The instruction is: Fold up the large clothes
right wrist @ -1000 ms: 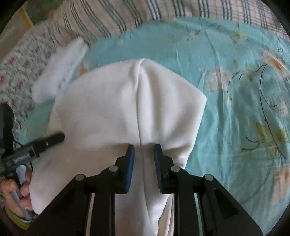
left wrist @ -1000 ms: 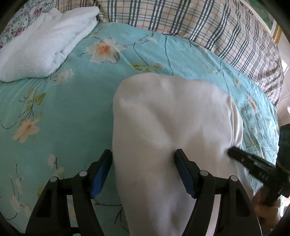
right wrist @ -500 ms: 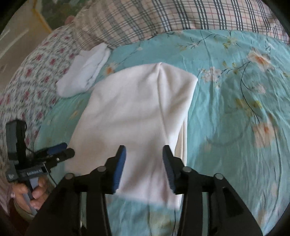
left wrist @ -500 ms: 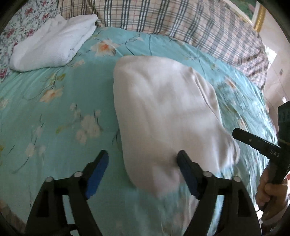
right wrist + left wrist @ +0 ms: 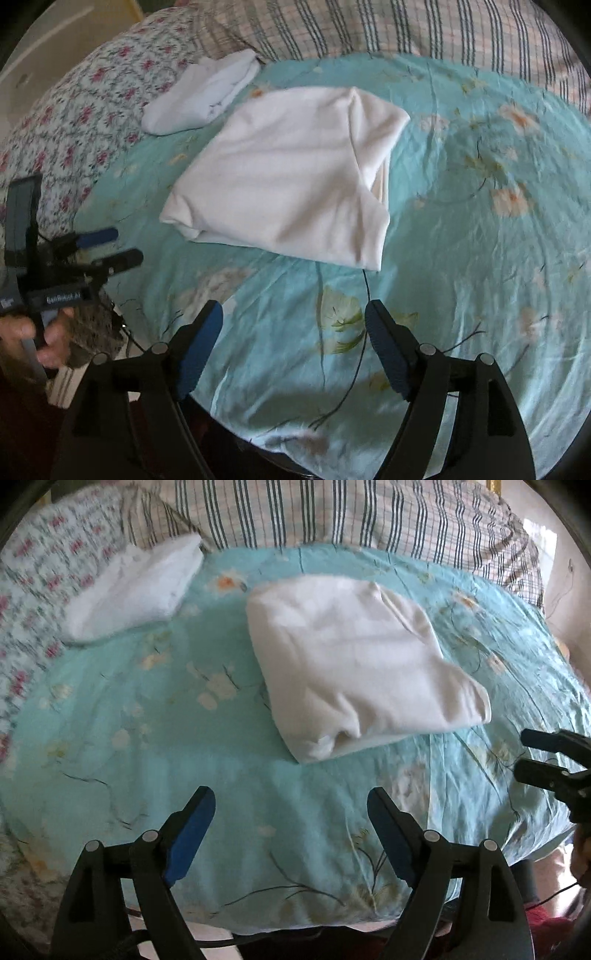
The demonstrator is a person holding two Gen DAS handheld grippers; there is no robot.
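Garment lies folded on the bed. Left gripper and right gripper: jaws spread, empty. Smooth loose near edge if required.

daylight, soft | slight motion blur | fisheye-bent edges, dark corners

Your folded garment lies mid-bed on the sheet, a towel behind-left, pillows behind both.
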